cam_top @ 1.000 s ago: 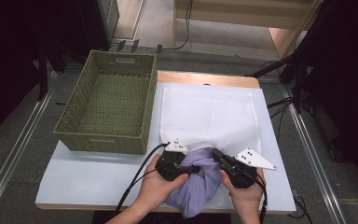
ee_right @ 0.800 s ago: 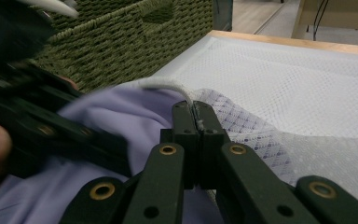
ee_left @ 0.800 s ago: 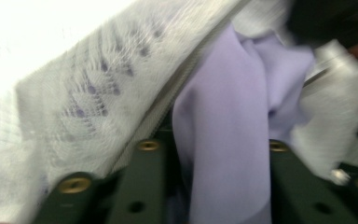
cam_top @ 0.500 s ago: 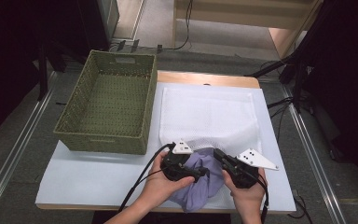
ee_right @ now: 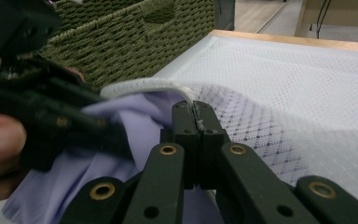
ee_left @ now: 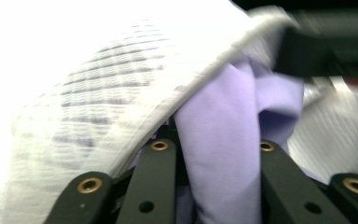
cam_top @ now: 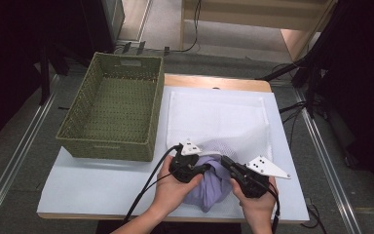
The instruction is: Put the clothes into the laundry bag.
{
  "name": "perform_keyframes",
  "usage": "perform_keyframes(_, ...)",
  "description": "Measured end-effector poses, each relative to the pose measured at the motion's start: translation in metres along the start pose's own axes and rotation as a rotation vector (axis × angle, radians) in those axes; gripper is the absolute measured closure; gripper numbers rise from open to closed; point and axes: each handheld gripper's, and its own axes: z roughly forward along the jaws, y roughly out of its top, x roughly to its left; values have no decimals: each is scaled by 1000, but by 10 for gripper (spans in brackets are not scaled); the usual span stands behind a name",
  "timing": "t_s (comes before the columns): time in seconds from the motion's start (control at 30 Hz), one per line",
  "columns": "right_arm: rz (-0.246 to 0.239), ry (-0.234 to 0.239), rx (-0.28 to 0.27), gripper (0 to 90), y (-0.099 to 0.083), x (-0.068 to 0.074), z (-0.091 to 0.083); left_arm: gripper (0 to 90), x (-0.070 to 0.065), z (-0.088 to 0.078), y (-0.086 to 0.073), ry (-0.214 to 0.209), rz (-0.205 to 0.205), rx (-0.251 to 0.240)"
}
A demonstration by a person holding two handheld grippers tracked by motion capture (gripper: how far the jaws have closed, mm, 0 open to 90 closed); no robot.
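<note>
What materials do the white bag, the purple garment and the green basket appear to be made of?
White bag: probably synthetic mesh; a fine grid of holes shows, and the purple shows through it.
Purple garment: soft matte fabric, perhaps cotton knit; it folds smoothly without shine.
Green basket: woven cord or paper rope, possibly plastic; thick braided strands are visible.

Grey floor with metal rails around a wood-edged table; pale wooden furniture beyond, dark surroundings at both sides
</note>
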Motion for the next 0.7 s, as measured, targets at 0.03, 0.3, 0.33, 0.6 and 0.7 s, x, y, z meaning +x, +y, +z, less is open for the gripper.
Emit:
perform_keyframes(0.03,3,0,0,900,0,-1,0,739,1,4,-1,13,-4,9)
perform_keyframes(0.3,20,-15,12,900,-5,-7,1,283,-2,-16,-9,-72,91,43)
perform_keyframes(0.33,20,-17,9,900,-5,-9,1,265,0,-22,-9,-83,89,35)
perform_keyframes(0.6,30,-21,8,900,-5,-10,1,212,3,-27,-31,-88,117,147)
perform_keyframes(0.7,29,-20,11,900,-6,-9,3,213,1,-17,-38,-113,131,202)
